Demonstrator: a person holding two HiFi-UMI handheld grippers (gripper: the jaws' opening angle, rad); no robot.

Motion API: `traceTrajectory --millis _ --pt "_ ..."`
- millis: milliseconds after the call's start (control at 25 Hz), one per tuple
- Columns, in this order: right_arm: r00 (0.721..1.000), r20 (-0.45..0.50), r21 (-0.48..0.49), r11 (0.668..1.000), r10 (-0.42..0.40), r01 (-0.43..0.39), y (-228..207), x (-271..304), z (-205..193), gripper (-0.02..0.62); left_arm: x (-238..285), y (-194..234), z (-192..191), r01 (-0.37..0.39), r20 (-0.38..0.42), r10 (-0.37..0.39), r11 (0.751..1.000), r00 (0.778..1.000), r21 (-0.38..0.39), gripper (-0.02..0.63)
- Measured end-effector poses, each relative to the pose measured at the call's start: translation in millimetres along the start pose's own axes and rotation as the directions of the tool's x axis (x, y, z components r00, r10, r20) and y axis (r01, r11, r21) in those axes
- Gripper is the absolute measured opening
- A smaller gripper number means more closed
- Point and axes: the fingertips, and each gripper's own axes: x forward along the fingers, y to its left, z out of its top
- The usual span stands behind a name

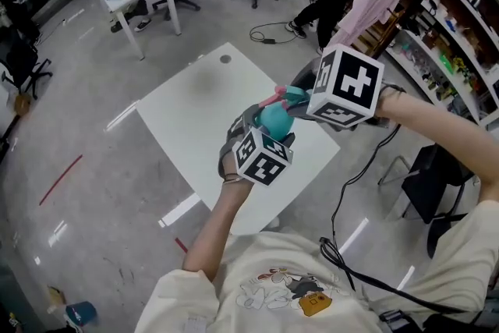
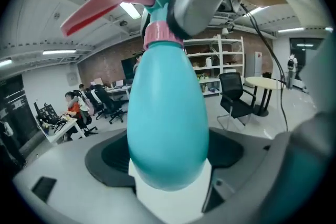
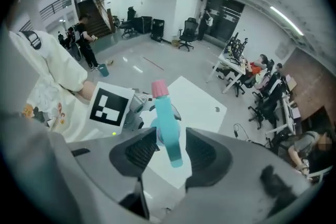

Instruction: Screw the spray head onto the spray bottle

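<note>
Left hand-held gripper [image 1: 265, 132] was clenched on the spray bottle [image 2: 168, 118], steadying it above the desk [image 1: 203, 105], while the right hand-held gripper [image 3: 169, 152] sat slack around the spray head [image 3: 168, 128] on its neck, apparently to re-grip for turning.

A cream short-sleeved T-shirt [image 1: 234, 304] printed with a cartoon rabbit [image 1: 273, 286] is worn. The grey left gripper [image 1: 269, 125] and right gripper [image 1: 295, 96] are each topped by a white cube [image 1: 263, 157] marked with black squares; a black cable [image 1: 343, 191] is draped over the shirt
</note>
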Motion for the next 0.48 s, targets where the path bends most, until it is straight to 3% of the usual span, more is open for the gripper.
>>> traceTrajectory --millis 200,240,280,320,360,440,480 --pt "0.999 0.01 -0.086 0.996 0.035 -0.034 5.4 -13.5 -11.9 0.215 4.0 -5.0 -24.5 0.141 -0.017 -0.14 0.99 0.99 0.029 0.405" --pt "0.999 0.037 -0.148 0.989 0.027 -0.021 7.3 -18.7 -9.2 0.215 2.5 -10.1 -30.5 0.208 -0.013 -0.207 0.977 0.978 0.055 0.405" --pt "0.997 0.075 -0.236 0.972 0.017 0.001 11.1 -25.4 -3.2 0.215 -1.7 -18.9 -36.8 0.303 -0.012 -0.303 0.948 0.953 0.099 0.405" --pt "0.993 0.115 -0.342 0.939 0.011 0.029 17.5 -33.2 4.2 0.215 -9.2 -31.6 -43.3 0.42 -0.019 -0.423 0.893 0.906 0.16 0.405" --pt "0.99 0.143 -0.456 0.888 0.013 0.054 26.6 -41.4 10.1 0.215 -19.3 -46.5 -49.6 0.54 -0.034 -0.547 0.812 0.837 0.224 0.405" --pt "0.988 0.144 -0.651 0.757 0.047 0.059 49.8 -54.1 11.6 0.215 -41.1 -71.6 -57.9 0.726 -0.056 -0.745 0.626 0.664 0.283 0.405" --pt "0.989 0.13 -0.716 0.696 0.073 0.043 61.5 -57.0 10.1 0.215 -50.7 -78.5 -58.6 0.79 -0.049 -0.812 0.55 0.582 0.271 0.405"
